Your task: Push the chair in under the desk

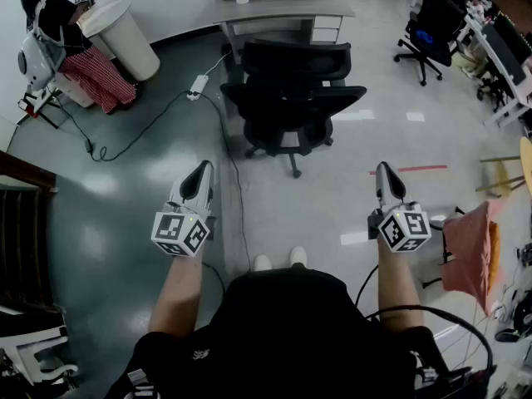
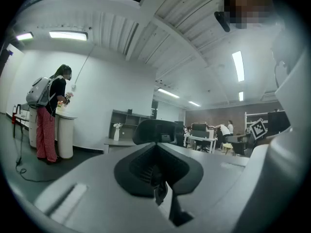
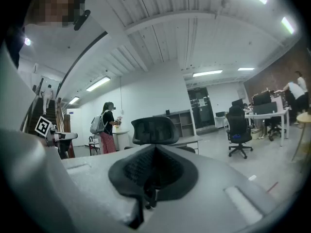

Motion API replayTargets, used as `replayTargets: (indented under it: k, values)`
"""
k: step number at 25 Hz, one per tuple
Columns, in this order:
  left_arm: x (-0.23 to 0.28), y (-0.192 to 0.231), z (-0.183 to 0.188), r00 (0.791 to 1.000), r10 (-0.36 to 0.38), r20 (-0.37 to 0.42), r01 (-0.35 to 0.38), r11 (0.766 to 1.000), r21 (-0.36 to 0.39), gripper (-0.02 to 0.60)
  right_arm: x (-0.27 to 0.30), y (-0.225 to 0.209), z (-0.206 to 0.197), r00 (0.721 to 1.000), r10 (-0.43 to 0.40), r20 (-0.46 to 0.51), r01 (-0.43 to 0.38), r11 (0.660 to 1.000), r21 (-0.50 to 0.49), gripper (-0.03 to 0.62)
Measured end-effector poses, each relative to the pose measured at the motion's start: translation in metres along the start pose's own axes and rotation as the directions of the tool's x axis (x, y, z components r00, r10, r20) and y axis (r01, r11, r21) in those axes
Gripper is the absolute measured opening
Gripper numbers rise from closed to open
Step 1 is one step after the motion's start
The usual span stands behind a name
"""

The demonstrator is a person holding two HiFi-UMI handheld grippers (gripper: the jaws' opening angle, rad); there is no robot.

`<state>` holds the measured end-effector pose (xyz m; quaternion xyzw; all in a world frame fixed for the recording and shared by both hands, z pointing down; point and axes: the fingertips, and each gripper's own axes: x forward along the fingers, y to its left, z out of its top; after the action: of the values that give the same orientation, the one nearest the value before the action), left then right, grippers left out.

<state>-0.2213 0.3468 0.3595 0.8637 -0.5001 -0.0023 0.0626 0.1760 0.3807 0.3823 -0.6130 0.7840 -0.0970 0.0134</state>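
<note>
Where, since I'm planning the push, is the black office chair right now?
Head view, top centre: the black office chair stands just before the grey desk, with the white power strip at its left.

A person (image 1: 60,19) stands beside a white pedestal (image 1: 125,40).

Left gripper (image 2: 157,172), jaws pressing together on nothing, is pointing at the black chair (image 2: 156,131), whose headrest is showing just above them. Left of the chair, a grey desk (image 2: 121,142) is carrying a white vase (image 2: 116,131), and farther left of the chair a person (image 2: 50,115) wearing a grey backpack and red checked trousers is standing at a white round stand (image 2: 65,136). Right of the chair, a marker cube (image 2: 258,128) is showing in front of distant office desks (image 2: 204,139).
</note>
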Motion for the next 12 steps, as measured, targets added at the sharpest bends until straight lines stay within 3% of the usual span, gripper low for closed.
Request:
replayTargets:
  k: [12]
  values:
    - [0.009, -0.016, 0.002, 1.000, 0.004, 0.000, -0.004, 1.000, 0.014, 0.005, -0.015, -0.017, -0.005, 1.000, -0.001, 0.007, 0.001, 1.000, 0.028, 0.002]
